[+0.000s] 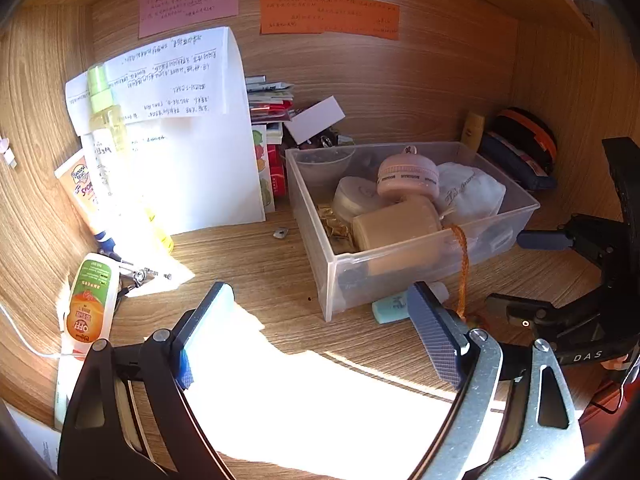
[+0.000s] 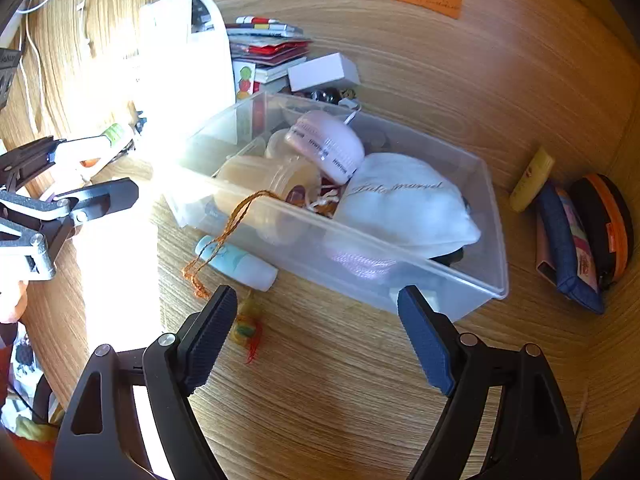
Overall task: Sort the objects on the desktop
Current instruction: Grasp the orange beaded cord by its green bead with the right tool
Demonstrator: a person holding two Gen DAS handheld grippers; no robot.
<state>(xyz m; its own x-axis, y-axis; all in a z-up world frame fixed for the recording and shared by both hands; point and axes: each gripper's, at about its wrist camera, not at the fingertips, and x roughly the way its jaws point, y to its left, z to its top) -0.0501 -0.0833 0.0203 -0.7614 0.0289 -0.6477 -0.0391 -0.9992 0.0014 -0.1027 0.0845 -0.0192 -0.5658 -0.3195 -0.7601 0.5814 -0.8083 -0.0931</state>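
A clear plastic bin (image 1: 420,258) (image 2: 494,240) stands on the wooden desk, holding a pink round case (image 1: 408,178) (image 2: 326,146), a beige jar (image 1: 396,226) (image 2: 268,176), a white pouch (image 1: 470,194) (image 2: 404,208) and other items. An orange cord (image 1: 462,264) (image 2: 228,232) hangs over the bin's front wall. A small light-blue tube (image 1: 394,306) (image 2: 236,260) lies on the desk against the bin. My left gripper (image 1: 320,312) is open and empty, in front of the bin. My right gripper (image 2: 318,308) is open and empty, just short of the bin's near wall.
A spray bottle (image 1: 106,128), a sunscreen tube (image 1: 80,188) and an orange-green OFF bottle (image 1: 88,300) are at the left. White papers (image 1: 192,140) lean on the back wall beside stacked booklets (image 2: 268,46) and a white box (image 2: 322,72). A yellow tube (image 2: 532,180) and pouches (image 2: 580,240) lie at the right.
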